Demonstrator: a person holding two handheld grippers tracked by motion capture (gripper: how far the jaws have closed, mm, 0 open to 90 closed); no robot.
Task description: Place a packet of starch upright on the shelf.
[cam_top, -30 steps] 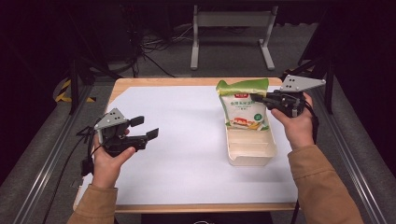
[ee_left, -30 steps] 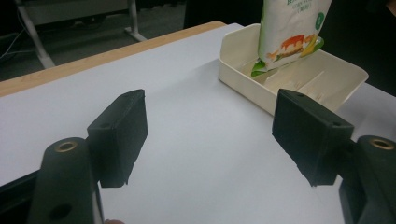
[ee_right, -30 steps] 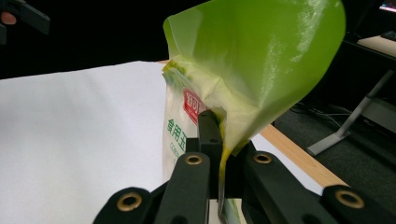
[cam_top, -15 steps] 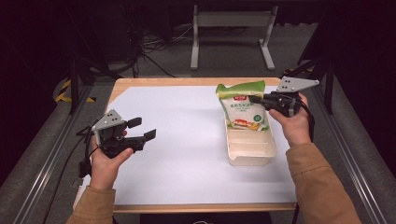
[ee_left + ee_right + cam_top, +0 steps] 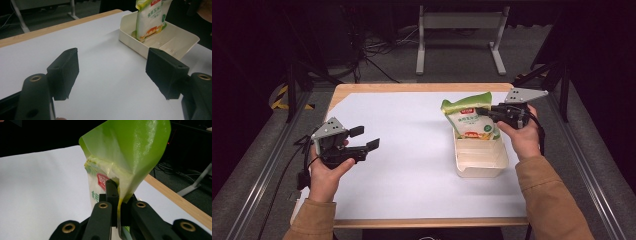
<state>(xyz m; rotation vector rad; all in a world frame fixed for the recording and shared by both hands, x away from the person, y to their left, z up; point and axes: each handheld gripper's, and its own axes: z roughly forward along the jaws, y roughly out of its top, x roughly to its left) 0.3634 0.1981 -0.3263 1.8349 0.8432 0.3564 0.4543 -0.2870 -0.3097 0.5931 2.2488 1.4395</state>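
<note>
Two tools, one pouch: bagged food is going into the cream tray.
Right tool (image 5: 484,111) pinches the green pouch (image 5: 469,120), its base resting in the tray (image 5: 482,162) at three o'clock on the tabletop (image 5: 412,150), not yet released; left tool (image 5: 364,140) gapes empty at nine o'clock.

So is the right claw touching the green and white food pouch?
Touching. In the right gripper view the right claw is shut on the green and white food pouch, its top edge pinched between the black jaws.
</note>
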